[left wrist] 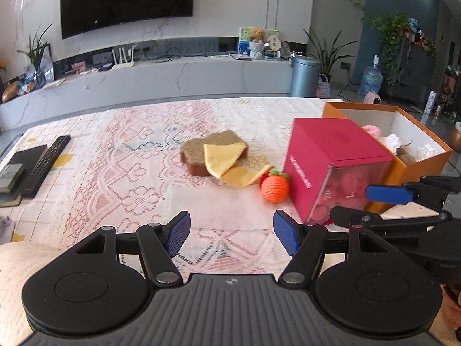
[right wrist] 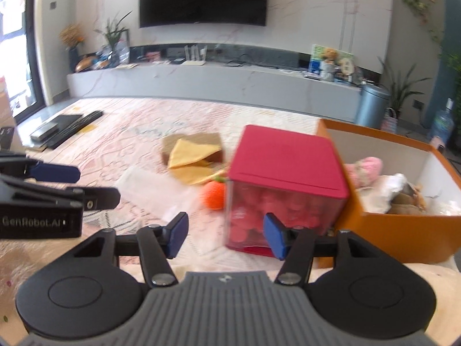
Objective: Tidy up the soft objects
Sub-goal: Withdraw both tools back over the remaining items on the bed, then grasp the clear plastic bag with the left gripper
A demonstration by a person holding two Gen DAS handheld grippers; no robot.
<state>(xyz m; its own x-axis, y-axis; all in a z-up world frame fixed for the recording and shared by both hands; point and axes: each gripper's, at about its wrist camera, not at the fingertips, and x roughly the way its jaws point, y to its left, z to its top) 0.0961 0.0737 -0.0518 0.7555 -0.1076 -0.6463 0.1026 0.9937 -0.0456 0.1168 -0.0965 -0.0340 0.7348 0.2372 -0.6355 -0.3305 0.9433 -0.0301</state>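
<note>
Both sets of tongs hang over the near part of the tabletop (left wrist: pixel 121 150), which is covered in a pink lace-patterned cloth. The left tongs (left wrist: pixel 232 235) stand wide apart with nothing between the blue pads, above a bare stretch of cloth. The right tongs (right wrist: pixel 224 236) are parted somewhat less and also grip nothing; in the right wrist view the red box (right wrist: pixel 285 161) with a clear front sits just beyond their right pad, not touched as far as the blur allows. From the left camera, the right tongs reach in from the right edge, close beside the red box.

An orange knitted ball (left wrist: pixel 275 189) rests against the red box's left side. Just behind it lies a plush toast slice (left wrist: pixel 213 155) with yellow felt cheese draped over it and spilling onto the cloth. Behind the red box, touching it, is an open orange cardboard box (right wrist: pixel 403 230) holding pink and pale soft toys, at the tabletop's right edge.

Two remote controls (left wrist: pixel 47 165) and a dark flat case lie near the left edge, well apart from the toys. The middle and left of the cloth lie open.
</note>
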